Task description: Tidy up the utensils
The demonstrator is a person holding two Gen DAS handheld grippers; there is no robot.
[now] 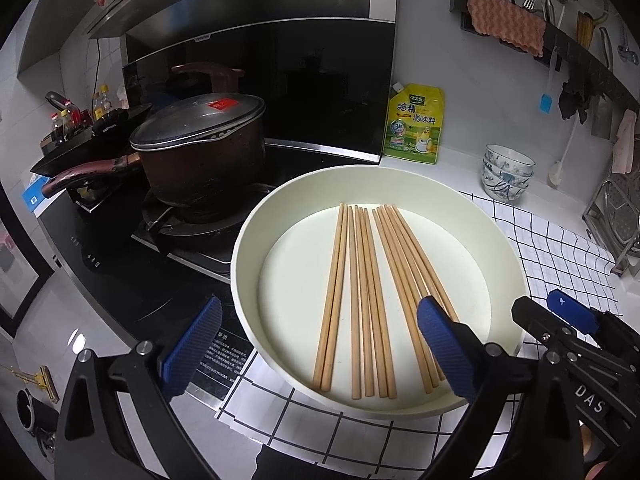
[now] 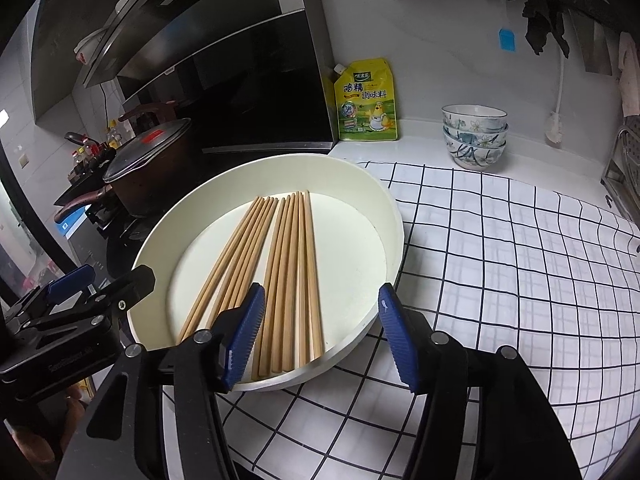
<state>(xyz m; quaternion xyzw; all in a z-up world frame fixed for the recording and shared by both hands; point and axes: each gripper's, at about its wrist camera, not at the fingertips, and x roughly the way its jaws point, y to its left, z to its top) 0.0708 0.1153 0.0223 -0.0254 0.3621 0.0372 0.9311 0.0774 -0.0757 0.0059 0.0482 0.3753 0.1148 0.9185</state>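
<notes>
over the near rim of the white tray (image 1: 256,224), both tools gape empty above the chopsticks (image 1: 360,300).

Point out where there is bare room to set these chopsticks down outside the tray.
Free: the checked cloth between the white tray and stacked bowls. Also the counter strip between seasoning pouch and bowls. Crowded: the stove side, with the lidded pot.

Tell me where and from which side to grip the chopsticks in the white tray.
Grip the wooden chopsticks at their near ends, where they lie close to the white tray's near rim. Come from above with the fingers across the sticks: they lie flat on the tray floor, roughly parallel in two bunches, so one bunch at a time probably works best.
</notes>
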